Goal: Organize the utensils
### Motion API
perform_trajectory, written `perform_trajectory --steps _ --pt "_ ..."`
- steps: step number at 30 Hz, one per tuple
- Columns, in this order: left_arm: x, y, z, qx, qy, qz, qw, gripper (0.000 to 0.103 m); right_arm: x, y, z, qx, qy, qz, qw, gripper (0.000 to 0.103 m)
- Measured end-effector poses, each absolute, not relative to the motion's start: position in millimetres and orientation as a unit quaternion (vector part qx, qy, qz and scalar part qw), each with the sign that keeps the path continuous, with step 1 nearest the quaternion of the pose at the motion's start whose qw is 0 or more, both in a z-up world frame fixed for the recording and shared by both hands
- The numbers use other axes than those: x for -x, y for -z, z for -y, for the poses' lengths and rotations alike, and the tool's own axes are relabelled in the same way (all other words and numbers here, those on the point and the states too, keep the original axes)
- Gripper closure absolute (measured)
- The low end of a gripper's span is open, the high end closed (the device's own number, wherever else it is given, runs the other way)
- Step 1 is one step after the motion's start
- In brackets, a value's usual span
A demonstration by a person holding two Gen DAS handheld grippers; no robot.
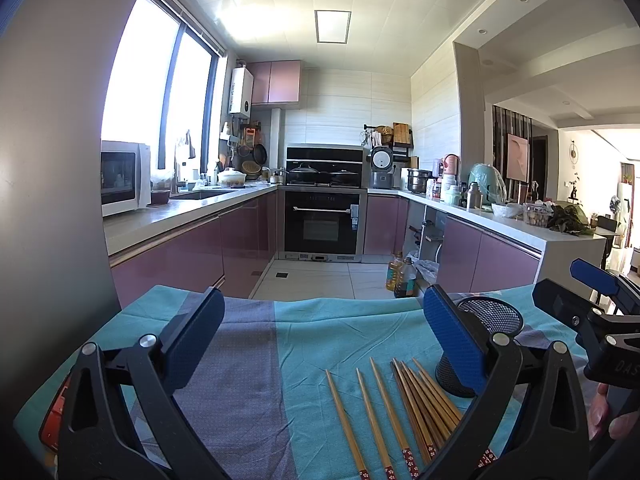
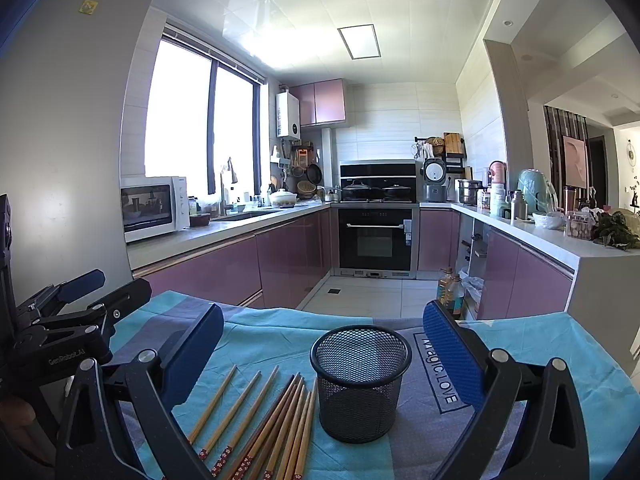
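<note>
— Two grippers over the surface, right? How are they held?

— Both level and low, fingers pointing toward the far edge. The left gripper (image 1: 323,344) has its blue pads spread wide with nothing between them; the right gripper (image 2: 323,350) is spread just as wide, also holding nothing. Each shows in the other's view, at the side edge, parted too.

— Where are the chopsticks?

— The chopsticks (image 2: 264,420) lie flat on the cloth (image 1: 340,328) near the front edge, tips pointing away. Three lie apart in a loose fan; the rest are bunched together, touching, just beside the mesh cup (image 2: 360,380). The cup stands upright, to the right of the bunch.

— Anything hard to see?

— Their patterned red ends run out of the bottom of both views, and the left gripper's right finger (image 1: 456,344) covers part of the cup and some of the bunch. An exact count of the bunch is beyond me. A bit of a hand (image 1: 608,412) shows at the right edge, mostly cut off.
</note>
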State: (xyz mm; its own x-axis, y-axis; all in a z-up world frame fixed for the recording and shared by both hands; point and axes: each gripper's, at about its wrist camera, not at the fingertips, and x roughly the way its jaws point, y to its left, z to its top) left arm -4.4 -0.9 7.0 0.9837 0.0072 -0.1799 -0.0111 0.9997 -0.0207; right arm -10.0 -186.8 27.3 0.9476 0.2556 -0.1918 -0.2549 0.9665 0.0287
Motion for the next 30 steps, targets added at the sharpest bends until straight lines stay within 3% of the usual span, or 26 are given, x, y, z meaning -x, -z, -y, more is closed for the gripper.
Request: perform_trajectory --steps 30 --pt "5.1 -7.5 1.7 0.016 -0.007 -0.093 0.995 0.005 11.0 -25.5 188.8 -0.003 -0.132 -0.099 0.986 0.006"
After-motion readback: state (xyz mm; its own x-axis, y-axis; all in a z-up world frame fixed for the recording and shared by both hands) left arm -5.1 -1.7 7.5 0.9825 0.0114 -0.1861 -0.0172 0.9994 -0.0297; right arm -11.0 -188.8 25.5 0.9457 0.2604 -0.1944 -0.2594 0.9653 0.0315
